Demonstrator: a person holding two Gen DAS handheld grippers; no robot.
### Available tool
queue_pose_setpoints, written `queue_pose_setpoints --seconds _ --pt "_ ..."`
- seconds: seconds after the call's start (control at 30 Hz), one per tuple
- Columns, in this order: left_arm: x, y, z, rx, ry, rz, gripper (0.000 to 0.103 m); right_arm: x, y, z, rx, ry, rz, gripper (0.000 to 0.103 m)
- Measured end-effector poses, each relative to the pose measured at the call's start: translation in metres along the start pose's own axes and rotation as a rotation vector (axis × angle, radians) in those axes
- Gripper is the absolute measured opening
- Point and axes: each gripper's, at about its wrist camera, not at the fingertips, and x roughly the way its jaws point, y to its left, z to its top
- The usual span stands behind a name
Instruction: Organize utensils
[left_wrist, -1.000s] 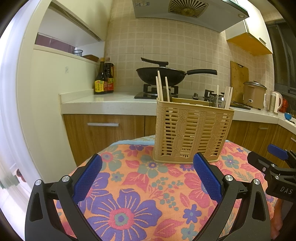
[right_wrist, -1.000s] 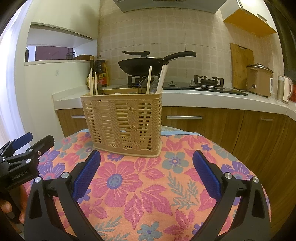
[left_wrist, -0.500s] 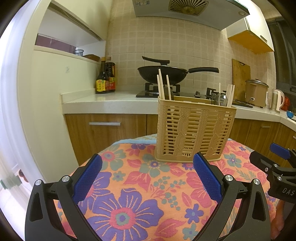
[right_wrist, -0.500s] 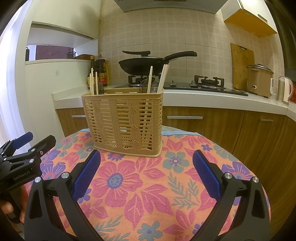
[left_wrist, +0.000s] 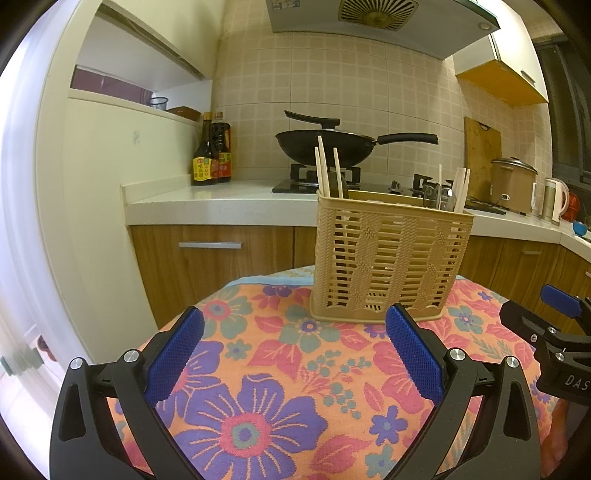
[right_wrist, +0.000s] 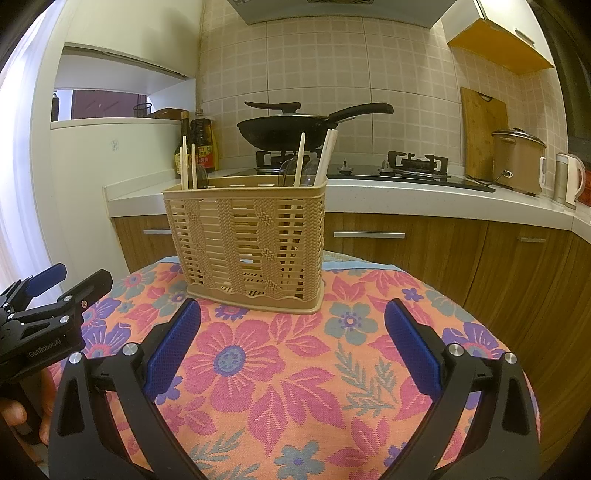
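Observation:
A tan woven plastic utensil basket (left_wrist: 388, 258) stands on the flowered tablecloth (left_wrist: 280, 369); it also shows in the right wrist view (right_wrist: 251, 243). Chopsticks (left_wrist: 325, 171) stick up at its left end, and more chopsticks with spoons (left_wrist: 448, 192) at its right end. In the right wrist view chopsticks (right_wrist: 187, 166) and spoons (right_wrist: 295, 171) also stand in it. My left gripper (left_wrist: 293, 349) is open and empty, short of the basket. My right gripper (right_wrist: 291, 347) is open and empty, also short of it. Each gripper shows at the edge of the other's view.
Behind the round table runs a kitchen counter (left_wrist: 221, 201) with wooden cabinets, sauce bottles (left_wrist: 212, 151), a black wok (left_wrist: 325, 146) on the stove, a rice cooker (right_wrist: 517, 160) and a kettle (right_wrist: 569, 179). A white wall (left_wrist: 96, 206) stands at the left.
Both views have shifted slightly; the basket sits a little higher and farther right in the frames. Both grippers stay open and empty.

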Motion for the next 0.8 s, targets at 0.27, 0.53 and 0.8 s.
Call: queue_pose_setpoints --seconds 0.27,0.53,0.8 --pt "0.0002 -0.0006 0.0003 -0.001 0.001 0.002 0.095 -0.0002 0.0026 -0.0001 -0.013 -0.002 0.001 0.095" --pt "0.0002 -0.0006 0.0004 0.001 0.001 0.006 0.095 0.0003 0.0041 -0.0003 -0.015 0.0 0.001 0.095" --pt "-0.002 -0.0032 -0.0004 0.016 -0.011 0.01 0.095 0.0006 0.0049 -0.0004 -0.017 0.001 -0.001 0.095"
